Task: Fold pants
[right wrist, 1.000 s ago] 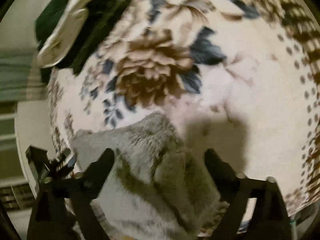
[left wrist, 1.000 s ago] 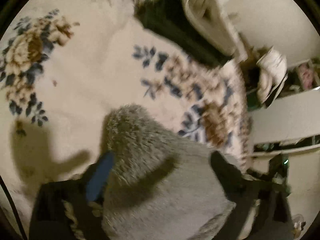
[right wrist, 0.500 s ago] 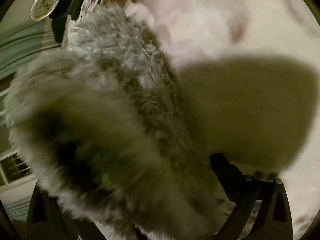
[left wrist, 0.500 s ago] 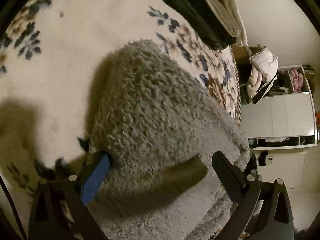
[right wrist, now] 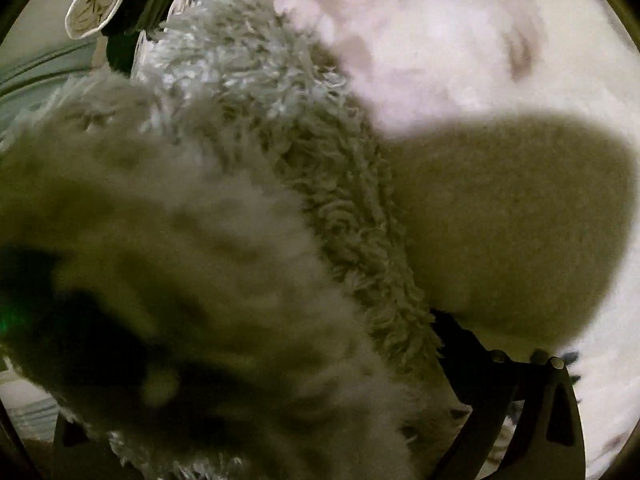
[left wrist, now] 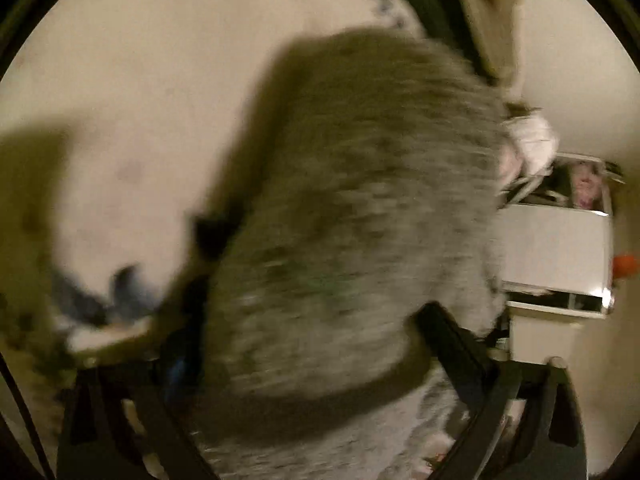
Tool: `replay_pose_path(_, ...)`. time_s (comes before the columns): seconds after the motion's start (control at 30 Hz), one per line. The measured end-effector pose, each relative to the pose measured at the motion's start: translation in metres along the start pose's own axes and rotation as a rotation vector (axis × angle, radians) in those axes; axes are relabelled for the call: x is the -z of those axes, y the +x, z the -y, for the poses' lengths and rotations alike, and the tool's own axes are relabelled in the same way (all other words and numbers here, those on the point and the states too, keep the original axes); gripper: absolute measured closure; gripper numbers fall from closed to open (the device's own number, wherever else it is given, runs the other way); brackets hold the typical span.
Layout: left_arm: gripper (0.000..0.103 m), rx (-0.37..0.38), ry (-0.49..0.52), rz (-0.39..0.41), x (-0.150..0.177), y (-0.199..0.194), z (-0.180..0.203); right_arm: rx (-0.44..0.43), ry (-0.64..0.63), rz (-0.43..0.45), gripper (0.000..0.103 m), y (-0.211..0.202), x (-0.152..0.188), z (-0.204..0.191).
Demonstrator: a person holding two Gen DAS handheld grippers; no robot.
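pants: grey fleece pants (left wrist: 360, 220) bunched in a thick mound on the floral blanket (left wrist: 132, 100); in the right wrist view the same pile (right wrist: 256, 128) fills the left and centre, its near part blurred.
landmark: a dark garment with a cream one (left wrist: 500, 20) draped on it, at the far edge of the blanket; the pants lie on the near side of it, between it and both tools.
left gripper: left gripper (left wrist: 316, 340) has its fingers spread wide, fleece mounded between them and over the blue pad; jaws stand apart, so the cloth looks cradled, not pinched.
right gripper: right gripper (right wrist: 280, 380) shows one dark finger only, on the side away from the landmark; the other is buried under fleece, so i cannot tell how the jaws stand.
background: white shelf unit (left wrist: 556, 248) off the blanket, beside the landmark end.
progress: judged mid-fold; fabric is doubled and heaped, not flat.
left to do: lay the layer down, square the edges, smooth, likely one more fold.
caveat: heavy motion blur in the left wrist view.
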State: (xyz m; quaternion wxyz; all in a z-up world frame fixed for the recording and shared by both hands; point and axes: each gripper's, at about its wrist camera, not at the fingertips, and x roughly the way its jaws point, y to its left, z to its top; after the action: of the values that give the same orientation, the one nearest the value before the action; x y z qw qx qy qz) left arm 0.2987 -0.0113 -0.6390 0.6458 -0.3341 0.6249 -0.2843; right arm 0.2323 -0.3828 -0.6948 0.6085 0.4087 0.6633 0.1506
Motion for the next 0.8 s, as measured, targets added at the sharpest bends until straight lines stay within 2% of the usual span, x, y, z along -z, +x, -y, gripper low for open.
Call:
replay_pose_path(0.03,0.035,0.004,0.039,0.008,0.001,-0.002,0.008,0.005,0.0,0.027,0.022,-0.005,0.004,-0.003)
replay_pose_path(0.07,0.047,-0.004,0.073,0.014,0.001,-0.004,0.016,0.005,0.002,0.05,0.041,-0.011,0.008,-0.006)
replay_pose_path(0.1,0.055,0.0,0.093,0.01,0.002,-0.006,0.023,0.002,0.013,0.076,0.046,-0.017,0.012,-0.008)
replay_pose_path(0.17,0.058,0.034,0.099,0.008,0.003,-0.014,0.033,-0.006,0.028,0.119,0.054,-0.029,0.022,-0.017)
replay_pose_path(0.3,0.059,0.048,0.137,-0.003,0.004,-0.032,0.054,-0.015,0.04,0.179,0.057,-0.061,0.04,-0.037)
replay_pose_path(0.4,0.059,0.056,0.166,0.001,-0.009,-0.047,0.085,-0.034,0.049,0.227,0.057,-0.087,0.052,-0.051)
replay_pose_path(0.57,0.059,0.05,0.241,0.019,-0.043,-0.077,0.152,-0.056,0.025,0.295,0.057,-0.146,0.06,-0.11)
replay_pose_path(0.7,0.059,0.03,0.287,0.043,-0.077,-0.101,0.209,-0.064,-0.021,0.326,0.057,-0.193,0.041,-0.16)
replay_pose_path(0.8,0.059,0.019,0.306,0.068,-0.11,-0.115,0.247,-0.082,-0.046,0.344,0.057,-0.221,0.004,-0.197)
